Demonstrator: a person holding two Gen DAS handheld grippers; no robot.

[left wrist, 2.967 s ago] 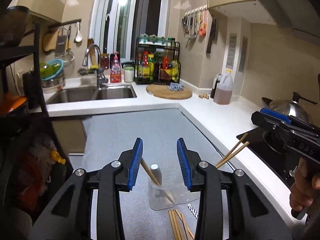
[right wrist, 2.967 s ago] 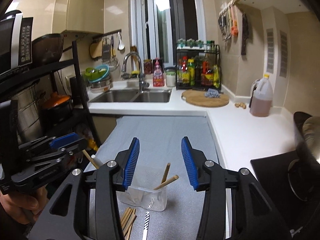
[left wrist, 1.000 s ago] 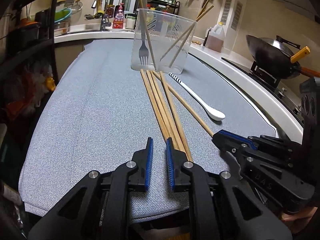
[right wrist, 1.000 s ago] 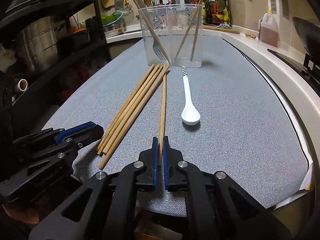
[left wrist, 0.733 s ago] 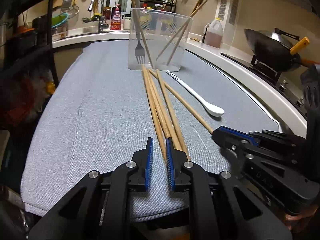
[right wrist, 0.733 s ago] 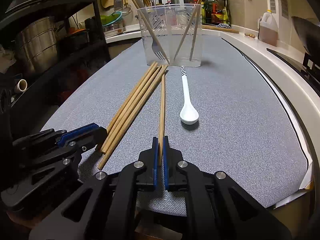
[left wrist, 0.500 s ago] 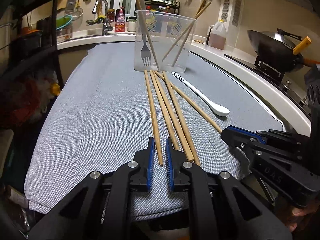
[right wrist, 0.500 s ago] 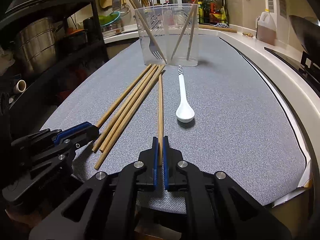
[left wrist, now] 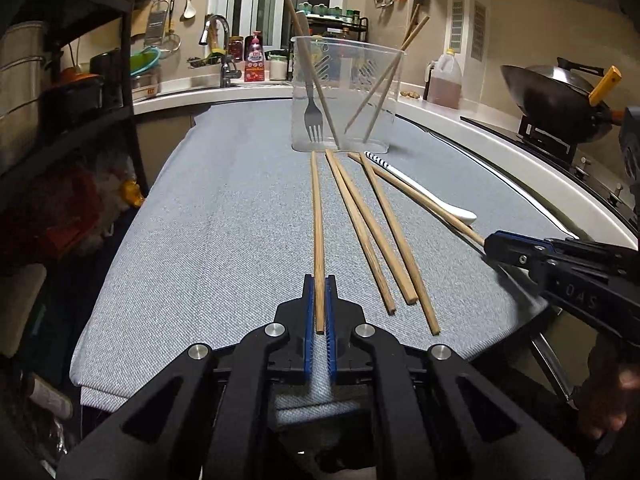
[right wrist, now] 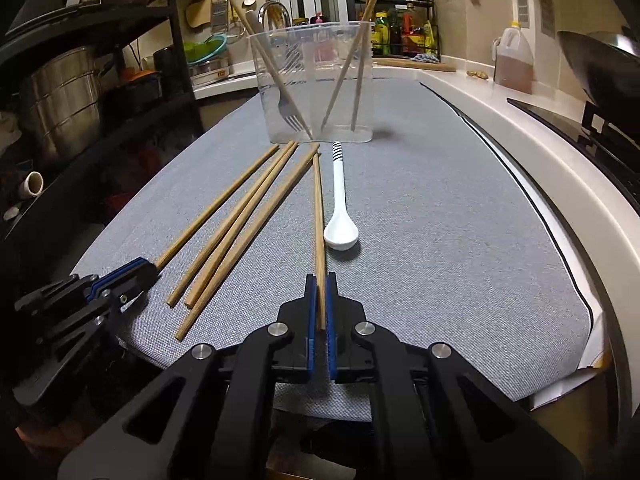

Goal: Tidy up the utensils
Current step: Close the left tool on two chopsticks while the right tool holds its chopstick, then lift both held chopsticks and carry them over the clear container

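The near ends of both held chopsticks are partly hidden between blue pads, and whether either stick's far length lies on the mat or is lifted off it cannot be told. The left gripper (left wrist: pixel 319 280) has its jaws closed on the near end of the left chopstick (left wrist: pixel 317 216), whose long axis runs straight away from the camera toward the cup (left wrist: pixel 346 92), far tip just short of its base. The right gripper (right wrist: pixel 320 278) is likewise clamped on the near end of the right chopstick (right wrist: pixel 318 208), which also points at the cup, lying just beside the white spoon (right wrist: pixel 339 216). In the left wrist view the spoon's bowl is mostly covered by that stick, and the right gripper's body runs off the frame edge, with part of a hand (left wrist: pixel 608 396) below it in shadow. Three loose chopsticks (left wrist: pixel 372 232) lie on the grey mat (left wrist: pixel 224 240) between the two held ones, fanned slightly, their far ends gathered near the cup and their near ends spread toward the mat's front edge. The spoon's striped handle end points at the cup, bowl toward the camera. Inside the clear cup stand a fork (left wrist: pixel 312 120), tines down, and three leaning chopsticks, their tops rising past the rim; how their lower ends sit is blurred by the plastic.
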